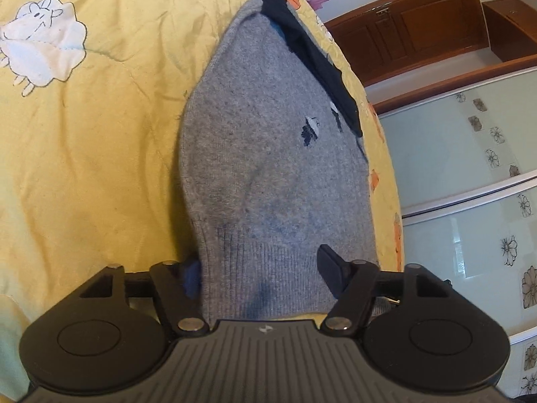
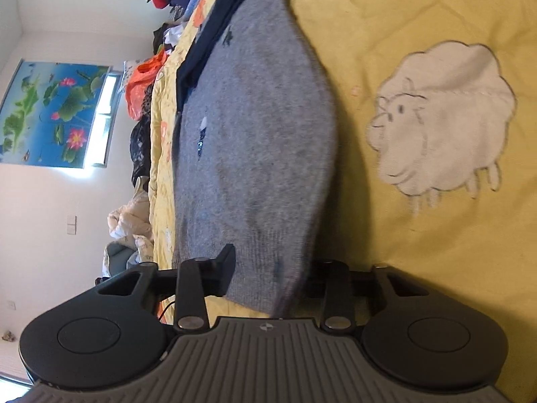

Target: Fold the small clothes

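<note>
A small grey knit sweater [image 1: 268, 154] with a navy collar edge [image 1: 315, 57] and small navy motifs lies stretched over a yellow quilt [image 1: 100, 168]. My left gripper [image 1: 260, 278] straddles its ribbed hem, the cloth bunched between the fingers; the jaws stand wide apart. My right gripper [image 2: 268, 273] straddles the ribbed hem at the other end of the sweater [image 2: 255, 127] in the same way, one finger [image 2: 223, 268] on top of the cloth, the other hidden behind it.
The quilt [image 2: 419, 33] has white sheep patches [image 1: 43, 47]. The bed edge runs beside the sweater; beyond it are wooden cabinets [image 1: 419, 23], a floral sliding door [image 1: 486, 168], and piled clothes and bags [image 2: 147, 77] by a wall.
</note>
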Demonstrator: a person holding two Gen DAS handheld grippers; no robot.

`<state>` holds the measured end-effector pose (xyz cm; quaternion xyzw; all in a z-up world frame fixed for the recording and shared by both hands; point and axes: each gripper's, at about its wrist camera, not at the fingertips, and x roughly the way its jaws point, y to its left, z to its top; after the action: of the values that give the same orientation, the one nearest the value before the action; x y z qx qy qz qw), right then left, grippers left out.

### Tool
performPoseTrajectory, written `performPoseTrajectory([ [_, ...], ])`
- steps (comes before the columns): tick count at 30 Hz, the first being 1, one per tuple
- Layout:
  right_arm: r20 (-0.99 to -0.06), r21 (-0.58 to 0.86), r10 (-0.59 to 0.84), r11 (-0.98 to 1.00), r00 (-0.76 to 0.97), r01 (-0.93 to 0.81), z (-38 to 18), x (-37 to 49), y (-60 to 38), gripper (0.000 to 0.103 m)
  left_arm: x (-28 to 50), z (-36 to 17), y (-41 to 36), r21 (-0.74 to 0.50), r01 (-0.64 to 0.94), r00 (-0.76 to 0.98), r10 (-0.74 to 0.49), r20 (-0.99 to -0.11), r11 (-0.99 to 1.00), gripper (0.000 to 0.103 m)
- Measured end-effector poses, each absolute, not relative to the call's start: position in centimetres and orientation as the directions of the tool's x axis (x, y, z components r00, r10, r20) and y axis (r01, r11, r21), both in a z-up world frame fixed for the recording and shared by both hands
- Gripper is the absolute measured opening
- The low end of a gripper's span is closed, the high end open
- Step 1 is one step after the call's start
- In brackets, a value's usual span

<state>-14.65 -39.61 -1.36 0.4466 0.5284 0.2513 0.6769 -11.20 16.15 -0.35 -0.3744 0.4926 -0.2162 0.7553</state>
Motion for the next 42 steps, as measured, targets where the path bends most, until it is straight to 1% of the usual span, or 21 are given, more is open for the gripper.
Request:
performPoseTrajectory([
  [2, -0.492, 0.87, 0.811, 0.476, 0.317, 0.13, -1.4, -14.8, -39.7, 0.035, -11.2, -0.3, 16.0, -0.766, -0.029, 0.415, -0.689, -0.594, 0.642, 0.06],
  [4, -0.5, 0.864, 0.804, 0.49, 0.321, 0.118, -1.4, -14.9, -39.5, 0.032, -11.1, -0.2, 15.8, -0.745, -0.015, 0.402, -0.678, -0.616, 0.667, 0.044],
  [5, -0.509, 0.857, 0.796, 0.504, 0.326, 0.107, -1.4, -15.0, -39.3, 0.024, -11.1, -0.4, 15.6, -0.727, -0.013, 0.385, -0.667, -0.638, 0.687, 0.026],
  [6, -0.518, 0.849, 0.788, 0.519, 0.333, 0.093, -1.3, -15.1, -39.2, 0.016, -11.0, -0.6, 15.3, -0.71, -0.01, 0.376, -0.655, -0.655, 0.705, 0.013],
  [8, -0.525, 0.841, 0.777, 0.535, 0.347, 0.073, -1.2, -15.3, -38.8, 0.015, -11.0, -0.9, 15.4, -0.71, -0.015, 0.379, -0.653, -0.656, 0.704, 0.012],
  [12, -0.493, 0.855, 0.785, 0.518, 0.375, 0.037, -0.1, -15.2, -38.8, 0.015, -11.0, -0.9, 15.7, -0.72, -0.011, 0.391, -0.66, -0.641, 0.693, 0.01],
  [16, -0.449, 0.871, 0.798, 0.491, 0.401, -0.001, 1.6, -14.6, -39.0, 0.015, -10.7, 0.5, 16.5, -0.794, 0.012, 0.443, -0.715, -0.541, 0.608, 0.009],
  [23, -0.363, 0.894, 0.816, 0.441, 0.45, -0.078, 4.7, -11.0, -39.0, 0.015, -7.1, 4.3, 16.0, -0.835, 0.128, 0.513, -0.756, -0.407, 0.536, 0.008],
  [27, -0.328, 0.895, 0.818, 0.429, 0.473, -0.122, 6.5, -7.3, -38.5, 0.015, -3.5, 5.3, 15.2, -0.819, 0.154, 0.505, -0.757, -0.416, 0.553, 0.008],
  [31, -0.323, 0.886, 0.83, 0.435, 0.455, -0.162, 7.6, -5.1, -37.9, 0.015, -1.5, 5.2, 14.3, -0.784, 0.164, 0.469, -0.746, -0.472, 0.599, 0.008],
  [32, -0.333, 0.882, 0.831, 0.442, 0.446, -0.164, 7.5, -4.8, -37.8, 0.015, -1.4, 5.1, 14.1, -0.76, 0.169, 0.461, -0.732, -0.502, 0.628, 0.008],
  [33, -0.342, 0.881, 0.832, 0.446, 0.437, -0.16, 7.2, -4.7, -37.7, 0.015, -1.6, 5.2, 13.6, -0.701, 0.181, 0.467, -0.688, -0.556, 0.69, 0.008],
  [35, -0.359, 0.882, 0.831, 0.451, 0.424, -0.138, 6.2, -4.7, -37.9, 0.015, -2.4, 5.6, 11.8, -0.467, 0.237, 0.509, -0.518, -0.687, 0.852, 0.008],
  [36, -0.37, 0.881, 0.829, 0.456, 0.419, -0.125, 5.7, -4.9, -37.8, 0.015, -3.0, 5.7, 10.5, -0.326, 0.293, 0.531, -0.436, -0.726, 0.899, 0.009],
  [38, -0.384, 0.883, 0.826, 0.459, 0.413, -0.098, 4.6, -5.2, -37.8, 0.015, -4.1, 5.3, 7.8, -0.066, 0.413, 0.563, -0.312, -0.765, 0.908, 0.013],
  [40, -0.396, 0.882, 0.821, 0.465, 0.411, -0.078, 4.0, -5.6, -37.8, 0.015, -4.7, 4.2, 5.6, 0.118, 0.526, 0.566, -0.243, -0.788, 0.842, 0.022],
  [41, -0.395, 0.884, 0.822, 0.461, 0.409, -0.073, 3.8, -5.7, -37.8, 0.015, -4.8, 3.7, 4.9, 0.163, 0.565, 0.563, -0.233, -0.793, 0.809, 0.035],
  [42, -0.392, 0.886, 0.824, 0.457, 0.41, -0.072, 3.7, -5.9, -37.7, 0.015, -4.7, 3.4, 4.5, 0.179, 0.59, 0.56, -0.239, -0.793, 0.788, 0.049],
])
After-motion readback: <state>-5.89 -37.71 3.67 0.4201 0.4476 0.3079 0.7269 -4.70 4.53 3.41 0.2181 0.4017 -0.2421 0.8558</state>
